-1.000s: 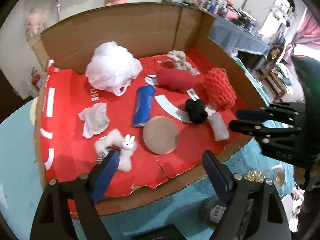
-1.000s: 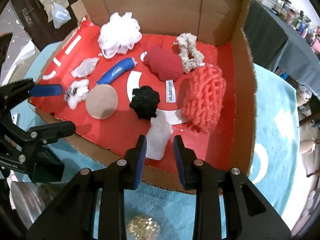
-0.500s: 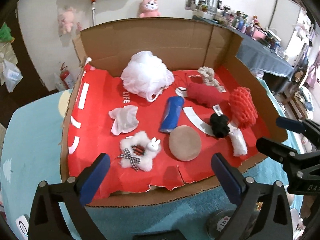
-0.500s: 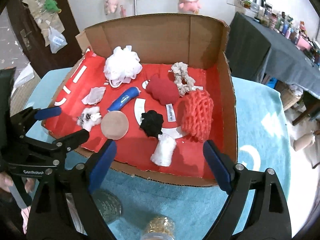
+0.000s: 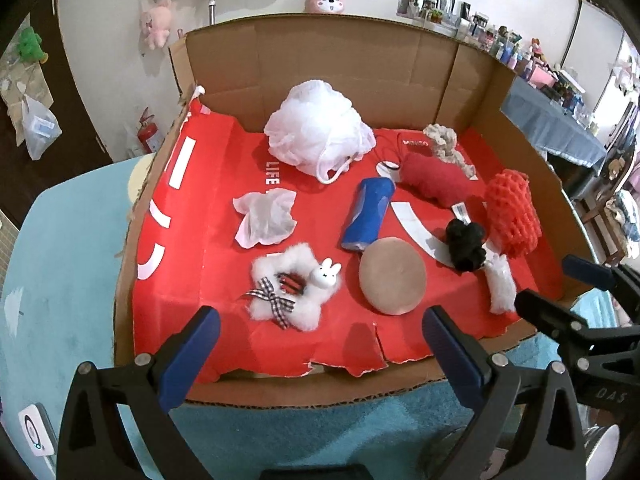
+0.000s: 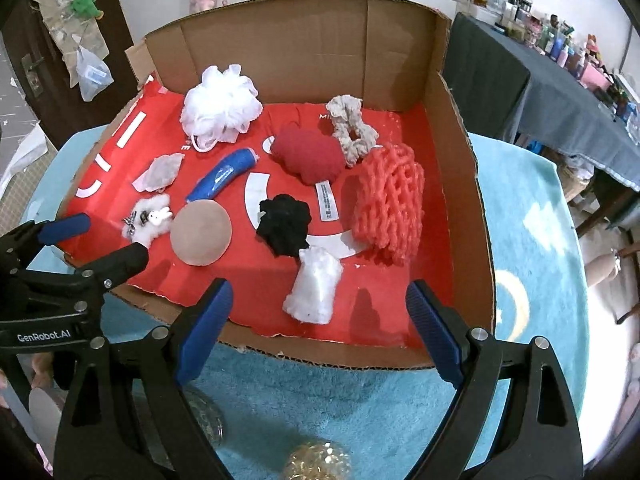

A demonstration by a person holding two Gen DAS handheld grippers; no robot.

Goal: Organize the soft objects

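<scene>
Both grippers hang over the near edge of the open cardboard box (image 5: 352,76), which sits on a teal rug (image 6: 532,248). Box floor is lined with red printed paper (image 5: 200,216).

Left gripper (image 5: 320,344): jaws spread wide, nothing between the pads; they have just been opening. Right gripper (image 6: 316,316): jaws also wide apart and empty, having just opened; the white fluffy tuft (image 6: 314,292) lies on the liner just beyond the tips, no contact.

Contents, all resting on the box floor:
- White mesh bath pouf (image 5: 316,132) near the far wall, left of centre.
- Beige scrunchie (image 6: 352,130) near the far right corner, touching the dark red plush piece (image 6: 308,154) in front of it.
- Coral net sponge (image 6: 390,204) along the right wall.
- Blue foam roll (image 5: 368,212) mid-floor, its near end just beside the round tan pad (image 5: 392,276).
- Black pom-pom scrunchie (image 6: 286,226) between the tan pad and the coral sponge, just touching the white tuft at its near side.
- Crumpled white tissue (image 5: 264,216) left of the blue roll.
- White fuzzy rabbit hair clip with a checked bow (image 5: 292,290) near the front edge, left side.

Glittery gold ball (image 6: 316,462) lies on the rug below the right gripper.
</scene>
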